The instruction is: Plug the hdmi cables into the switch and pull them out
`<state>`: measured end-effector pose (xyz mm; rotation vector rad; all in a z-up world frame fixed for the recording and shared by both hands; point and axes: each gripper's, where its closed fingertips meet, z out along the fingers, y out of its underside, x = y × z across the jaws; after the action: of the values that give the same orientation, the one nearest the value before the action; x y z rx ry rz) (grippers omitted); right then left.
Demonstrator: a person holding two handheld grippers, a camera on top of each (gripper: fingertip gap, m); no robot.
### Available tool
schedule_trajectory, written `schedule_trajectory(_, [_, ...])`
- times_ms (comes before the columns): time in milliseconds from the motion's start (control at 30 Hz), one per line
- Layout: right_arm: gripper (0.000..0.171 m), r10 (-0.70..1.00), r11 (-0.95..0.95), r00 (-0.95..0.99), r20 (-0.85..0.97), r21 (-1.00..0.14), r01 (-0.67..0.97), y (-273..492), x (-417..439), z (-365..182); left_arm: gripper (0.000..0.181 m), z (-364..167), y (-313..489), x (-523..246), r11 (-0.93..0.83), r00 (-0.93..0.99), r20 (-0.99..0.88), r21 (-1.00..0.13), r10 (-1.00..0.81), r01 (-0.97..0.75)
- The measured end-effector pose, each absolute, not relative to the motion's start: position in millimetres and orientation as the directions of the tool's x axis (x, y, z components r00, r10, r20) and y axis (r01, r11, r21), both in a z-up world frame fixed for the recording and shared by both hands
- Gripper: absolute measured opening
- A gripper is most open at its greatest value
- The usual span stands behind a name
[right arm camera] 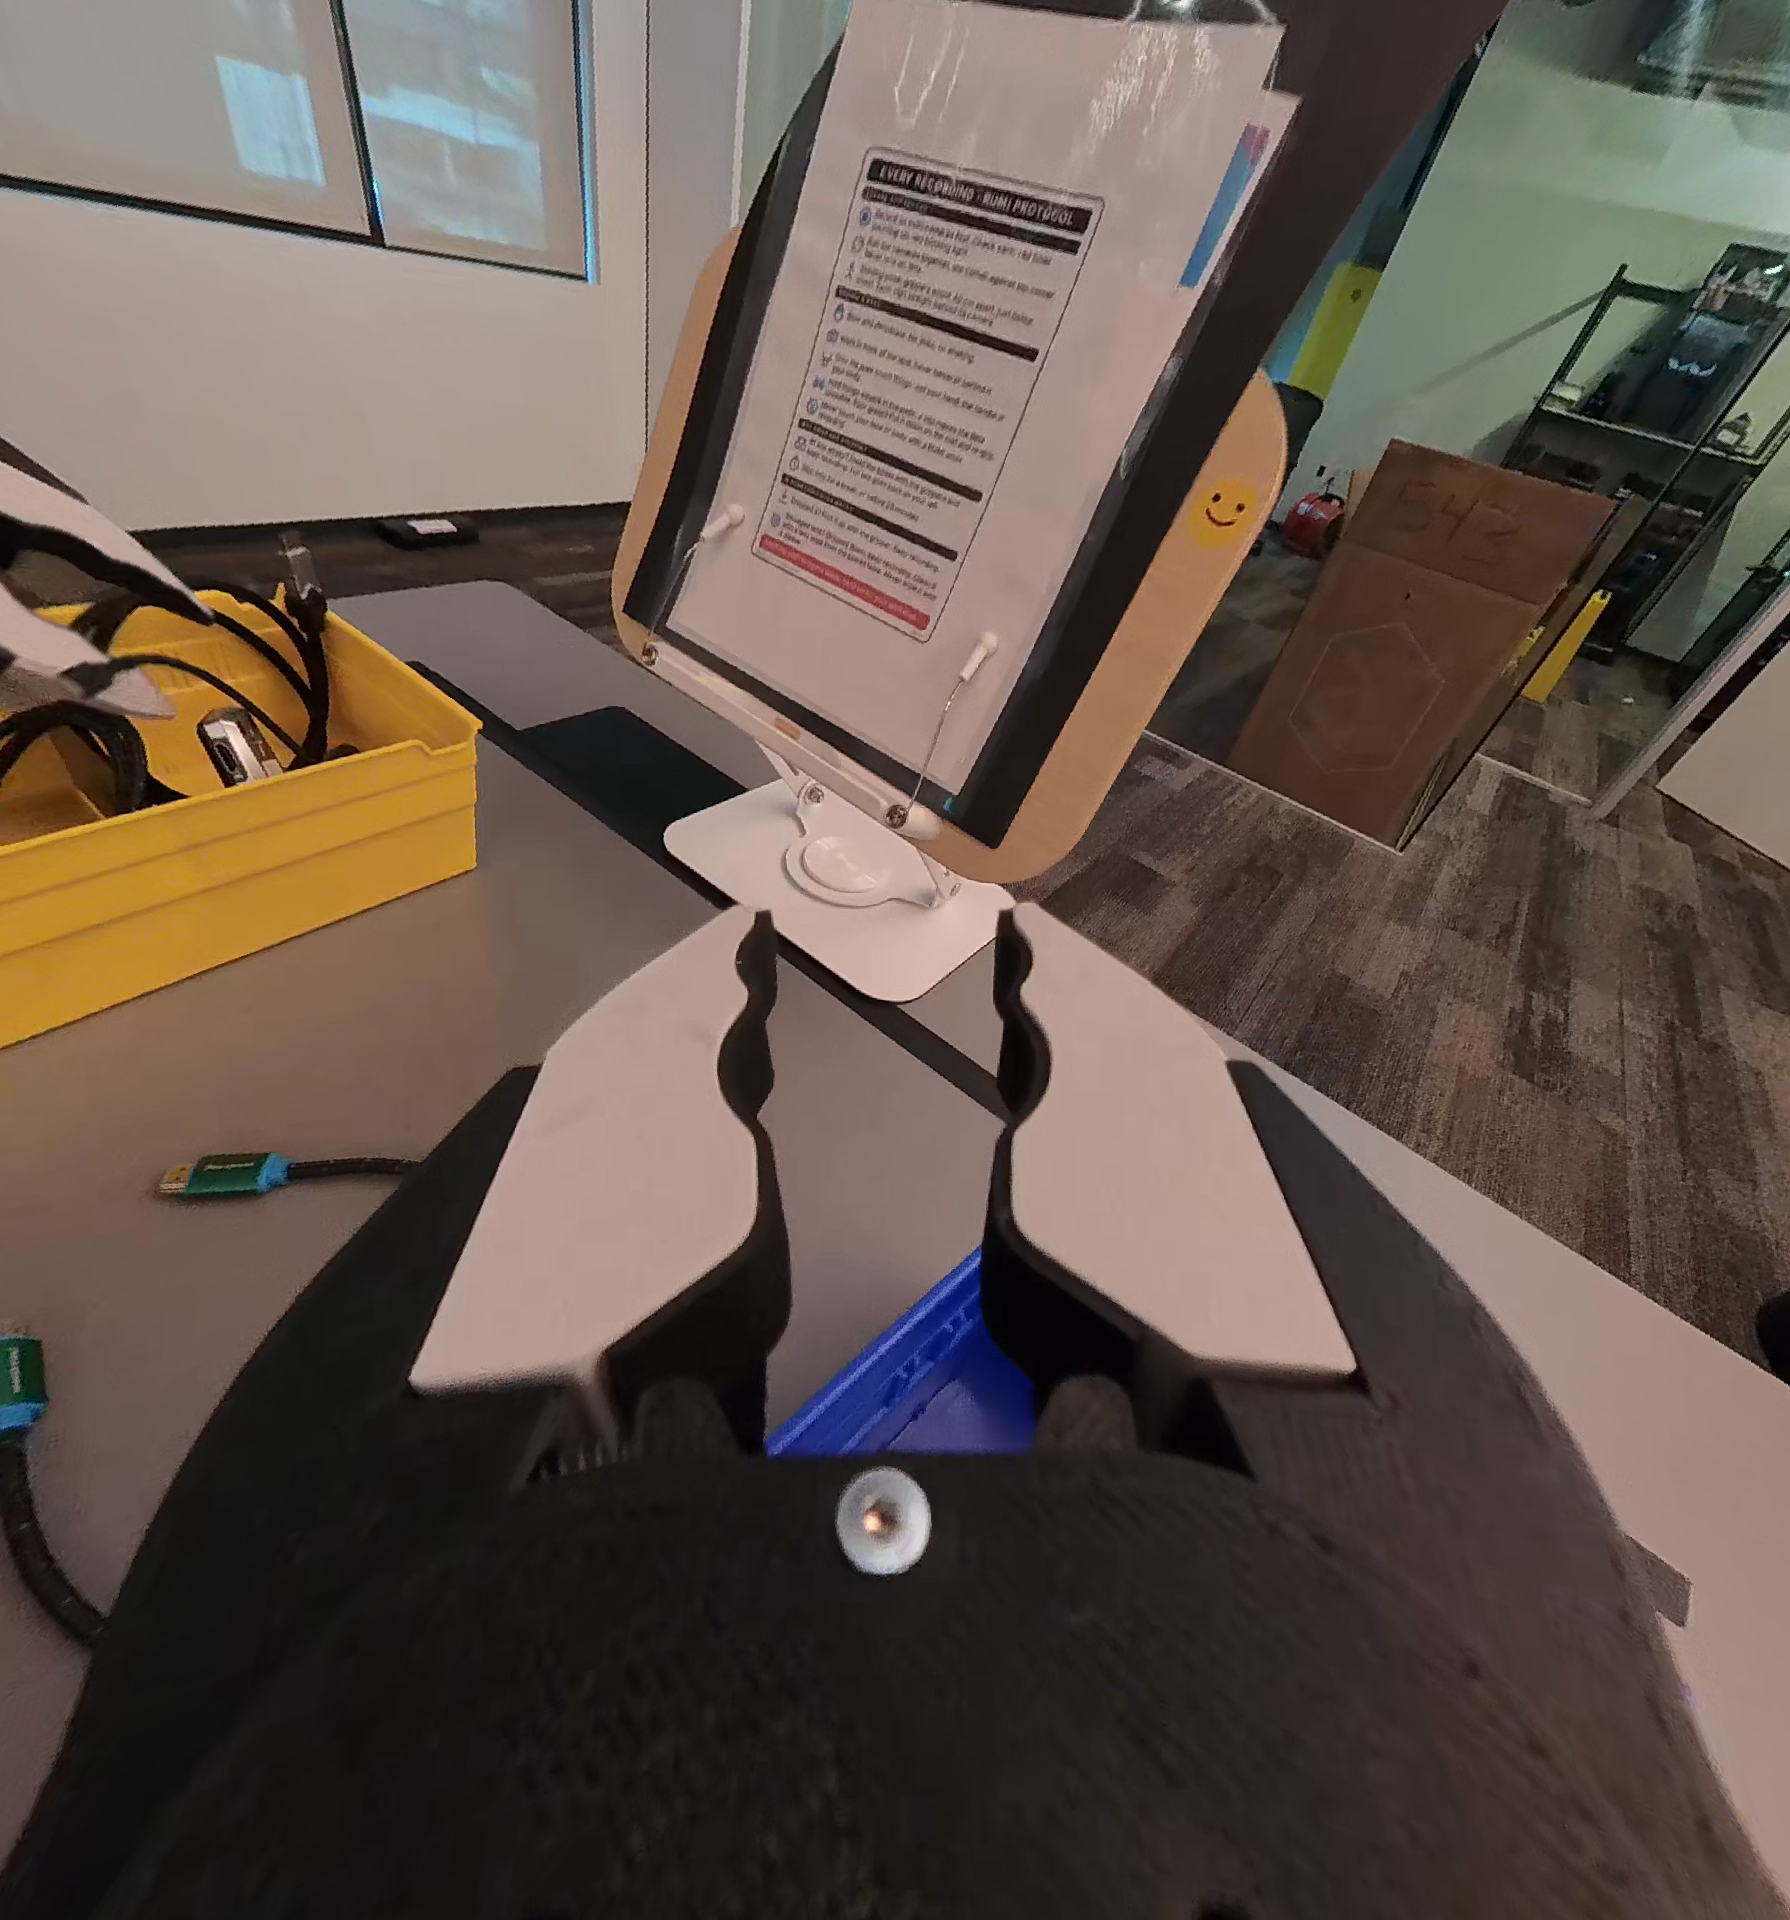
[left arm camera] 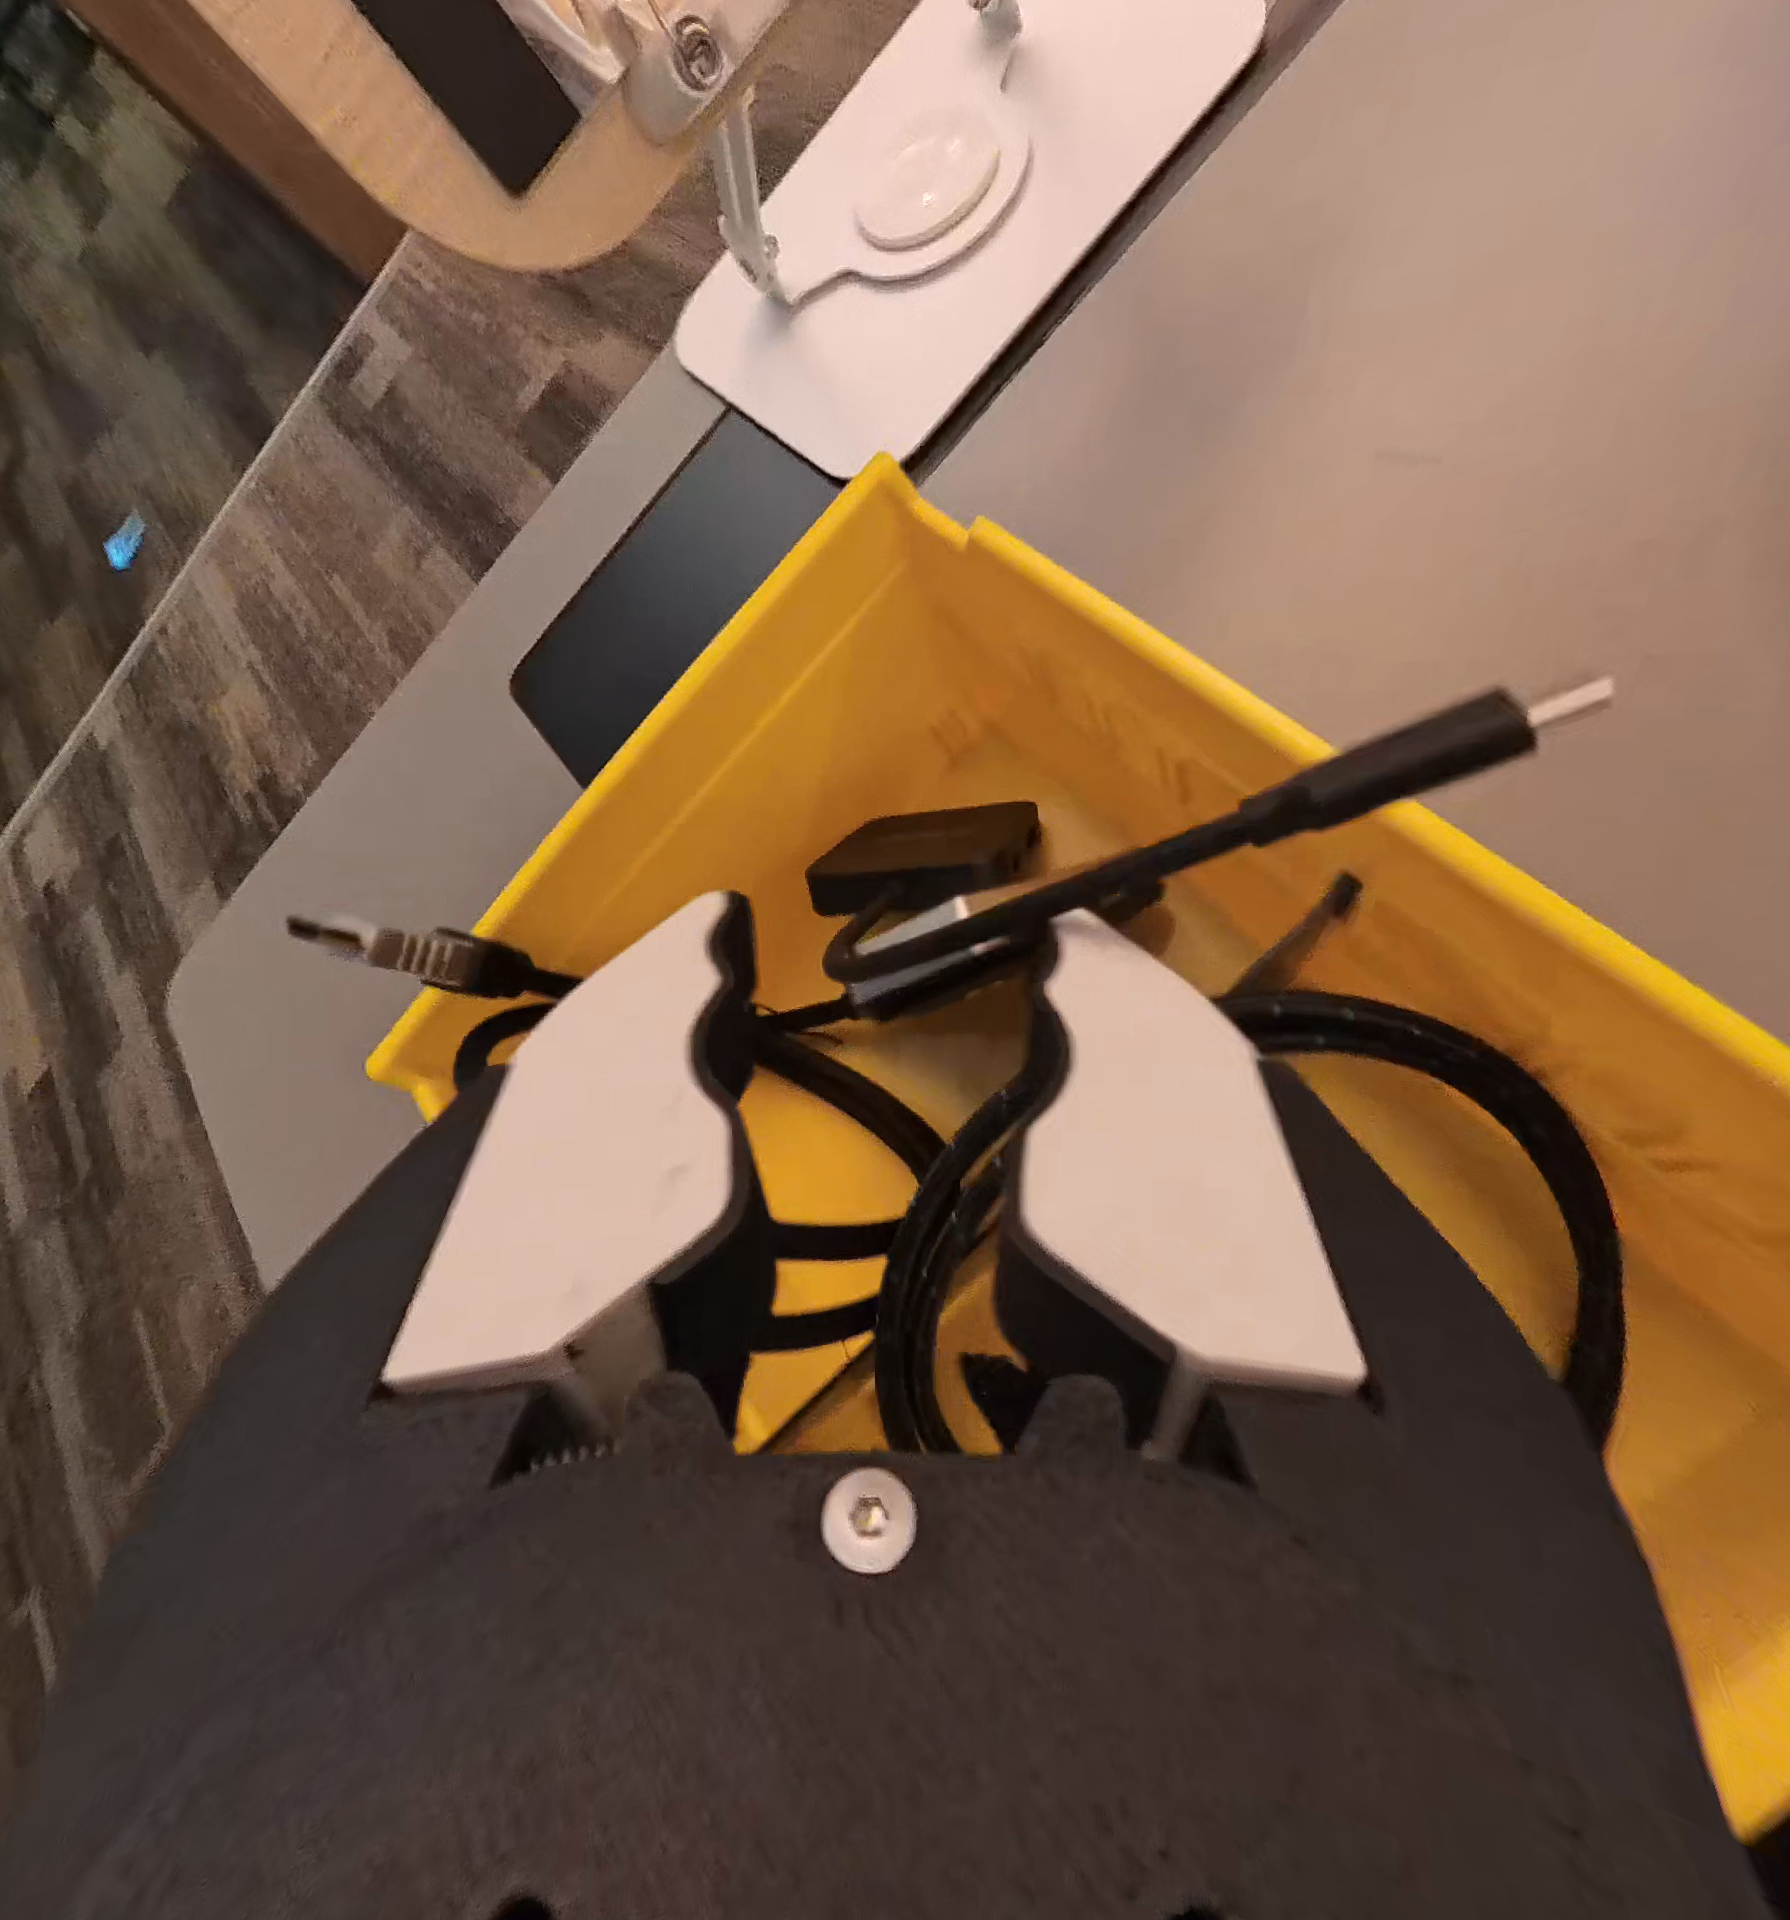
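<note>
My left gripper (left arm camera: 896, 930) is open and tilted down into a yellow bin (left arm camera: 974, 582). Between its fingertips lies a small grey metal box with a short black lead (left arm camera: 932, 956). A flat black box (left arm camera: 922, 842) sits just behind it. Black cables (left arm camera: 1442, 1039) coil in the bin, with one plug (left arm camera: 1421, 748) sticking out over the rim and another (left arm camera: 392, 945) on the left. My right gripper (right arm camera: 880, 935) is open and empty above the grey table (right arm camera: 455, 1039). Two green-and-blue HDMI plugs (right arm camera: 226, 1179) (right arm camera: 3, 1371) lie on the table to its left.
A white document stand (right arm camera: 839, 873) holding a printed sheet (right arm camera: 932, 416) stands at the table's far edge. A blue bin (right arm camera: 912, 1371) lies under my right gripper. The yellow bin (right arm camera: 195, 883) sits at the left, with the left gripper (right arm camera: 70, 644) over it. Carpet floor and a cardboard box (right arm camera: 1410, 644) lie beyond. One gripper's finger ends stand about 45 cm off the other's.
</note>
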<state>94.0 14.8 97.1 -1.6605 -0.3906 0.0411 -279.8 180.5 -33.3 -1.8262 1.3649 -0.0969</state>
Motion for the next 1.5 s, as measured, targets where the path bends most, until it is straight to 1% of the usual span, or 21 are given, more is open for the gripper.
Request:
schedule_trajectory(67, [0.041,0.281,-0.091,0.939,0.200,-0.968,0.233,17.7,92.8,92.4,0.012,-32.4,189.8,-275.0,-0.049,0.431,-0.429,-0.661,-0.794,-0.749])
schedule_trajectory(200, [0.041,0.290,-0.119,0.933,0.211,-0.960,0.254,23.3,89.0,83.3,0.004,-20.1,202.0,-274.4,-0.042,0.483,-0.465,-0.687,-0.742,-0.725])
schedule_trajectory(333, [0.041,0.304,-0.139,0.926,0.224,-0.951,0.276,29.2,81.0,75.5,0.004,11.8,209.4,-277.9,-0.052,0.584,-0.488,-0.737,-0.649,-0.673])
schedule_trajectory(400, [0.041,0.319,-0.137,0.917,0.238,-0.946,0.293,32.8,71.0,72.5,0.004,28.7,204.7,-276.5,-0.029,0.595,-0.531,-0.731,-0.604,-0.682])
schedule_trajectory(567, [0.041,0.455,-0.085,0.839,0.297,-0.924,0.373,40.7,6.7,59.7,0.004,86.5,168.6,-251.9,0.082,0.622,-0.583,-0.761,-0.523,-0.644])
schedule_trajectory(667, [0.044,0.585,0.008,0.737,0.339,-0.911,0.412,36.4,-56.6,49.8,0.004,113.5,132.1,-226.8,0.168,0.603,-0.591,-0.774,-0.535,-0.610])
schedule_trajectory(733, [0.053,0.646,0.045,0.680,0.347,-0.906,0.420,32.0,-96.0,39.9,0.003,127.4,106.4,-207.6,0.235,0.583,-0.588,-0.788,-0.561,-0.569])
schedule_trajectory(767, [0.060,0.658,0.050,0.670,0.345,-0.907,0.418,31.4,-112.0,34.8,0.003,131.4,94.0,-198.4,0.256,0.570,-0.579,-0.796,-0.583,-0.548])
schedule_trajectory(867, [0.067,0.676,0.042,0.650,0.347,-0.899,0.436,29.6,-148.0,17.2,0.004,133.7,59.7,-172.0,0.296,0.502,-0.554,-0.811,-0.664,-0.504])
schedule_trajectory(900, [0.066,0.663,0.047,0.650,0.372,-0.887,0.460,30.6,-153.6,12.3,0.004,132.7,51.2,-165.8,0.305,0.480,-0.554,-0.809,-0.680,-0.502])
schedule_trajectory(933, [0.049,0.627,0.056,0.660,0.414,-0.869,0.491,33.4,-153.2,9.9,0.004,131.3,44.9,-161.1,0.315,0.461,-0.559,-0.804,-0.690,-0.504])
schedule_trajectory(967, [0.020,0.596,0.074,0.659,0.458,-0.849,0.523,35.1,-151.2,8.4,0.004,130.0,40.4,-158.0,0.326,0.444,-0.565,-0.798,-0.695,-0.507])
schedule_trajectory(1000, [0.015,0.561,0.081,0.674,0.481,-0.842,0.533,38.3,-146.9,8.9,0.004,128.6,38.9,-157.2,0.328,0.437,-0.566,-0.796,-0.699,-0.508])
schedule_trajectory(1033, [0.015,0.545,0.067,0.687,0.481,-0.842,0.536,41.2,-141.7,8.1,0.004,126.1,39.5,-158.0,0.316,0.434,-0.556,-0.800,-0.709,-0.510])
schedule_trajectory(1067, [0.015,0.549,0.034,0.697,0.462,-0.845,0.533,43.5,-136.1,5.7,0.012,122.9,41.2,-159.7,0.296,0.430,-0.538,-0.807,-0.725,-0.511])
schedule_trajectory(1100, [0.015,0.552,0.006,0.712,0.434,-0.856,0.517,45.7,-130.0,5.6,0.031,121.2,44.1,-162.0,0.279,0.429,-0.520,-0.815,-0.739,-0.507])
schedule_trajectory(1133, [0.015,0.545,-0.001,0.730,0.411,-0.871,0.491,47.7,-123.5,9.2,0.041,120.9,48.2,-165.0,0.266,0.434,-0.503,-0.825,-0.747,-0.498])
schedule_trajectory(1233, [0.015,0.482,0.041,0.752,0.449,-0.869,0.492,49.3,-101.6,28.4,0.060,111.7,55.5,-169.9,0.240,0.386,-0.446,-0.846,-0.807,-0.477])
schedule_trajectory(1300, [0.015,0.465,0.112,0.710,0.529,-0.831,0.545,42.1,-97.6,42.1,0.061,97.9,57.5,-170.0,0.249,0.309,-0.436,-0.833,-0.845,-0.494])
schedule_trajectory(1400, [0.015,0.390,0.200,0.663,0.639,-0.762,0.616,30.6,-95.2,63.5,0.064,79.8,56.5,-162.5,0.323,0.200,-0.474,-0.799,-0.857,-0.508])
schedule_trajectory(1500, [0.015,0.456,0.349,0.546,0.702,-0.706,0.616,5.4,-117.6,73.4,0.061,66.5,43.1,-144.2,0.432,0.083,-0.528,-0.765,-0.845,-0.477])
